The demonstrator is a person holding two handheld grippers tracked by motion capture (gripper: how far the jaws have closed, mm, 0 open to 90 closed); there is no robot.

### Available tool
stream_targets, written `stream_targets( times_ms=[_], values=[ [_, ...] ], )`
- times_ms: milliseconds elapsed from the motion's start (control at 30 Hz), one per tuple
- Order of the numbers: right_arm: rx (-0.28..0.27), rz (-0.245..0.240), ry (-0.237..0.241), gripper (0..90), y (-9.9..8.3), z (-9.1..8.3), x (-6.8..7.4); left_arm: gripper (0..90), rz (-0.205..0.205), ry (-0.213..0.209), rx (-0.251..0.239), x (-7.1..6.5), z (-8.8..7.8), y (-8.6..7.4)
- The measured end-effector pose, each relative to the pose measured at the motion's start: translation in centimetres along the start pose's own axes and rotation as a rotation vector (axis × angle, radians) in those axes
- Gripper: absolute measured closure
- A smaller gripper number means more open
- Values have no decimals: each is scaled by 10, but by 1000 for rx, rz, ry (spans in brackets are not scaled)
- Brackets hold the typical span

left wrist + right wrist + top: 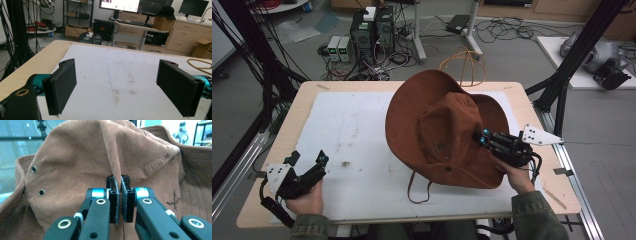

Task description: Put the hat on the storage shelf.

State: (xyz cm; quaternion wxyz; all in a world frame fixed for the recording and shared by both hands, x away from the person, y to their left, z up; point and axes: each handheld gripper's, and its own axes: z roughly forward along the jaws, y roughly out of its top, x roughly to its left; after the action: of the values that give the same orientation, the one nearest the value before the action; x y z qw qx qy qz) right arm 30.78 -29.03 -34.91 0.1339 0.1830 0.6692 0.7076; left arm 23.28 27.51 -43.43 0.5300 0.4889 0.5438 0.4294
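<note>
A brown wide-brimmed hat is tilted up above the white mat, its far brim raised and a chin cord hanging at the front. My right gripper is shut on a pinched fold of the hat's crown; in the right gripper view the fold runs down between the closed pads of that gripper. My left gripper rests at the table's near left corner, open, with nothing between its pads and only bare mat ahead.
The mat covers a wooden table with black frame posts at its right. Computers and cables lie on the floor beyond the far edge. An orange wire loop stands behind the hat. Small stains mark the mat.
</note>
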Motion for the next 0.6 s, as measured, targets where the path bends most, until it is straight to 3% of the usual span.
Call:
stream_targets(
  times_ms=[200,333,467,533,567,600],
  values=[
    [-48,-12,-42,874,18,5,-4,167,-2,-5,1,-1,1,0],
    [-90,-37,-103,874,47,11,-10,166,-10,-9,3,-1,2,0],
    [-130,-59,-197,874,67,17,-15,166,-16,-13,1,0,2,-1],
    [-148,-57,-266,874,77,21,-19,167,-22,-12,-1,0,2,-1],
    [-148,-57,-266,874,77,21,-19,166,-22,-12,-1,0,2,-1],
    [-155,-65,-317,874,86,25,-24,167,-26,-14,-3,0,2,-1]
  ],
)
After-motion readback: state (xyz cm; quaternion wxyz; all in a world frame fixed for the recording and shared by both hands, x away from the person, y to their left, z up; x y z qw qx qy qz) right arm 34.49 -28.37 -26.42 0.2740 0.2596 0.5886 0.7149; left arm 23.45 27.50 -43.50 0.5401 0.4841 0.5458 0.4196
